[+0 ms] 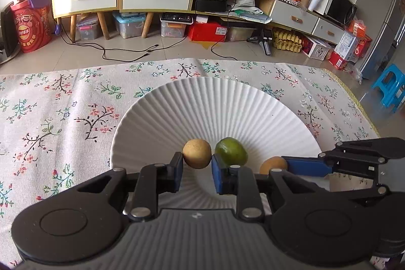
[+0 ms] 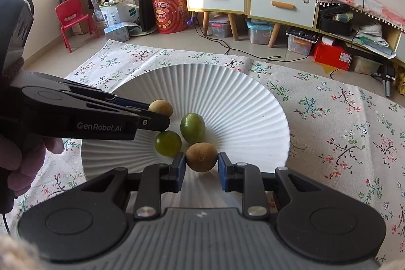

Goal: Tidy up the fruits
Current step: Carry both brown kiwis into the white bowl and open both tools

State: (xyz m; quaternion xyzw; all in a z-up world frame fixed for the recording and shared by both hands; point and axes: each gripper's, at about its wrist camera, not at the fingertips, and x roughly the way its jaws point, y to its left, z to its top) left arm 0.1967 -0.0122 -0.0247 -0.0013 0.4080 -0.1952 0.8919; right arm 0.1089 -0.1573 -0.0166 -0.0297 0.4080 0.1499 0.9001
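A person's hand (image 2: 24,163) at the far left of the right wrist view is holding the left gripper (image 1: 197,163), whose jaws are clenching a small tan fruit (image 1: 197,153) between their blue pads, over the left-hand part of the white ribbed plate (image 1: 177,103). In that same view the tan fruit is showing at the tip of the left gripper (image 2: 162,113), above the plate (image 2: 253,118). Just right of it, two green fruits are lying on the plate's middle: a smaller one (image 2: 168,143) nearer the camera and a larger one (image 2: 192,127) behind it, apparently touching each other. The left wrist view is showing only one green fruit (image 1: 231,152), just right of the held tan one. Further right, the right gripper (image 2: 201,163) is grasping a brown fruit (image 2: 201,156) squarely between its jaws, close beside the green pair; the left wrist view is catching this fruit (image 1: 273,165) at the right gripper's blue tip (image 1: 286,165). The plate is resting on a floral cloth (image 2: 329,130) covering the table.
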